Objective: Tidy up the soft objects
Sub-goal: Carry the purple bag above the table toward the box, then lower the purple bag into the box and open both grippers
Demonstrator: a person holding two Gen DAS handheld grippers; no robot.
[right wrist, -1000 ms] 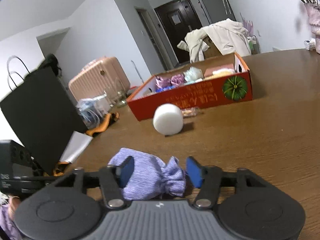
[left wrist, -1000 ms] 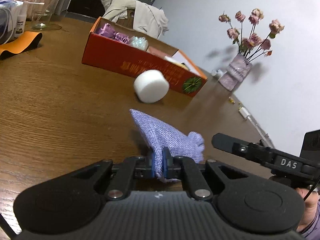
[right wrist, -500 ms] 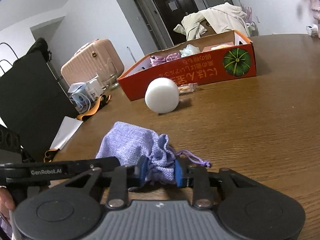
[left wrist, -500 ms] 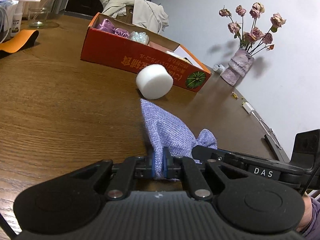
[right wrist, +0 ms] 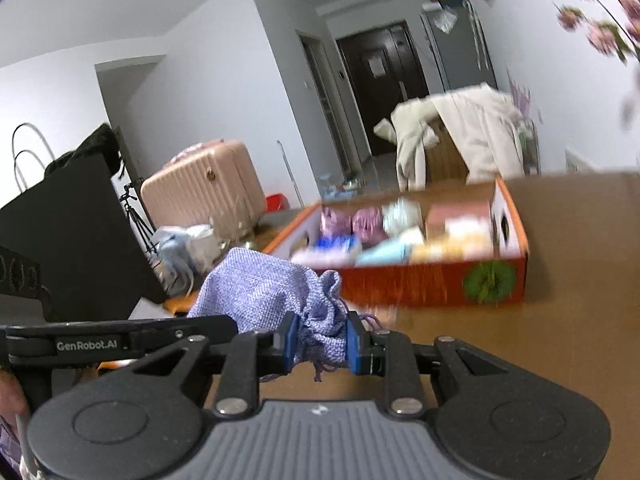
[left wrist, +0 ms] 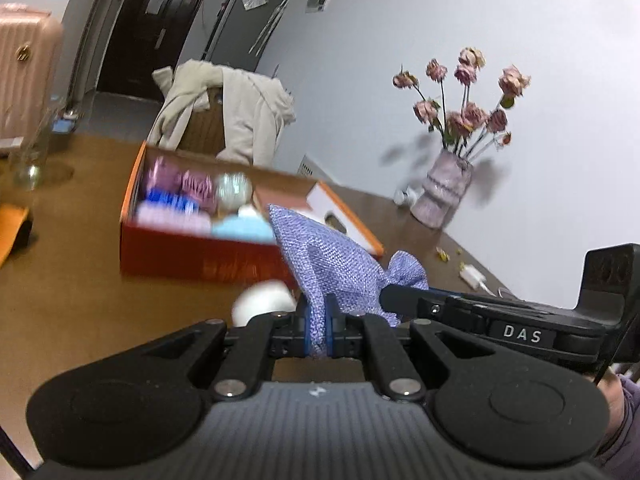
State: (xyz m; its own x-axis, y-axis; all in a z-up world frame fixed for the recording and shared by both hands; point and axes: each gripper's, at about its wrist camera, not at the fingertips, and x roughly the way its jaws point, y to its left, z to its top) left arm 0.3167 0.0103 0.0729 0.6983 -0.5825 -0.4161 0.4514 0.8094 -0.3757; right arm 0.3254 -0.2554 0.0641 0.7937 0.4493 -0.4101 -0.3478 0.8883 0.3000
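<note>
Pouch: a lilac woven drawstring pouch [left wrist: 336, 264], coarse weave, body plump and creased, neck gathered into a ruffled frill; thin purple cords [right wrist: 320, 368] dangle from the neck.
Pouch position: held up off the brown wooden worktop [left wrist: 100, 304] between the two grippers, in front of the red box.
Left gripper [left wrist: 318, 330]: blue pads pressed nearly together, pinching a thin fold at the pouch's bottom edge.
Right gripper [right wrist: 320, 342]: blue pads clamped on the bunched neck of the pouch, cloth bulging between them.
Red box [right wrist: 420, 288]: open cardboard tray on the worktop beyond the pouch, packed with blurred pink, blue, white and peach soft items.
White roll [left wrist: 264, 304]: on the worktop just in front of the box, partly hidden by the left gripper.
Vase of dried roses [left wrist: 444, 192]: on the worktop by the wall, well apart from the box.
</note>
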